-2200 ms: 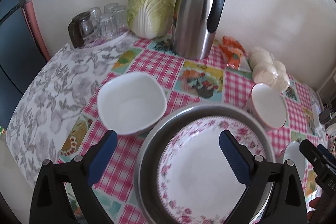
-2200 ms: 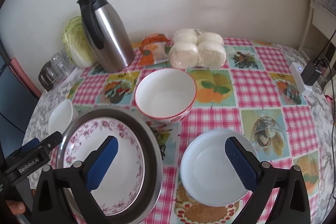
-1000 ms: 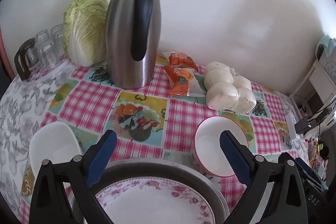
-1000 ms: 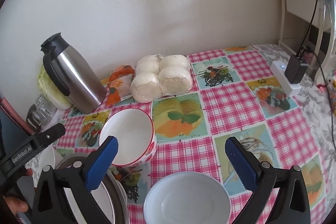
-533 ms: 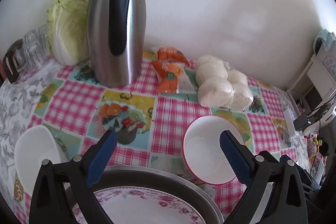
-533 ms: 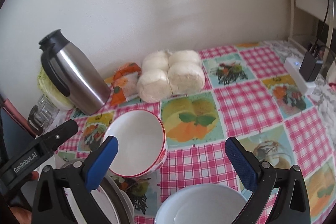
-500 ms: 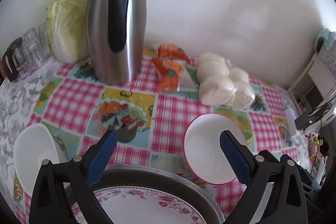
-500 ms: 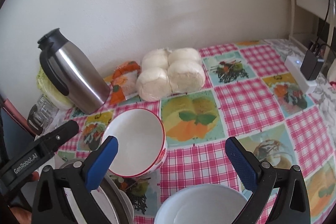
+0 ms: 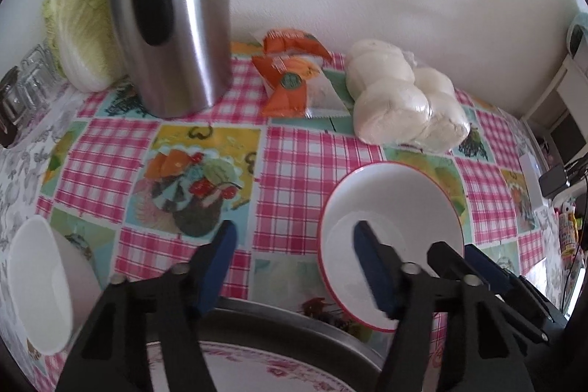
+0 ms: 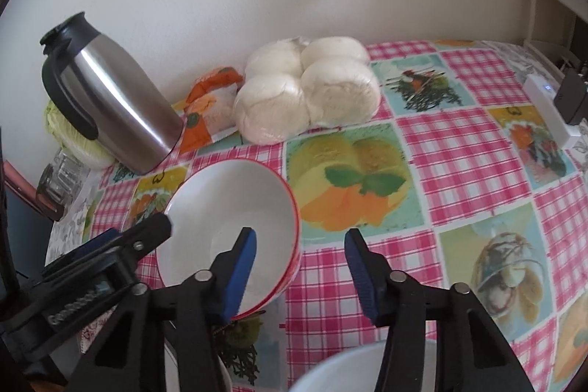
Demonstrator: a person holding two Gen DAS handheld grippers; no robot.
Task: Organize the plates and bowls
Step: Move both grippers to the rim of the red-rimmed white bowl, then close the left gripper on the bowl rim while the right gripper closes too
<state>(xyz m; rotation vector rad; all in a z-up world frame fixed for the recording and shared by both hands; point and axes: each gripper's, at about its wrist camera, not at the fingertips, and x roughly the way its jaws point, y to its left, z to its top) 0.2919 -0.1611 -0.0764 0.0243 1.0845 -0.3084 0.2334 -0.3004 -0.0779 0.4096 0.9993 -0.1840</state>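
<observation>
A red-rimmed white bowl (image 9: 393,226) (image 10: 235,208) sits on the checked tablecloth. My left gripper (image 9: 294,241) is open; its right finger hangs over the bowl's left wall, its left finger outside. My right gripper (image 10: 299,248) is open; its left finger is over the bowl's right side, its right finger outside the rim. A pink-flowered plate (image 9: 264,370) lies in a metal pan (image 9: 294,315) at the bottom. A white bowl (image 9: 36,281) is at the far left, another white bowl (image 10: 341,370) at the right wrist view's bottom.
A steel thermos jug (image 9: 169,10), a cabbage (image 9: 81,24), glasses (image 9: 25,87), an orange snack packet (image 9: 290,79) and a bag of white buns (image 9: 400,101) stand along the wall. A white charger (image 10: 547,109) lies at the right table edge.
Both grippers have moved forward and down to the red-rimmed bowl and their jaws have narrowed, each now straddling one side of its rim.
</observation>
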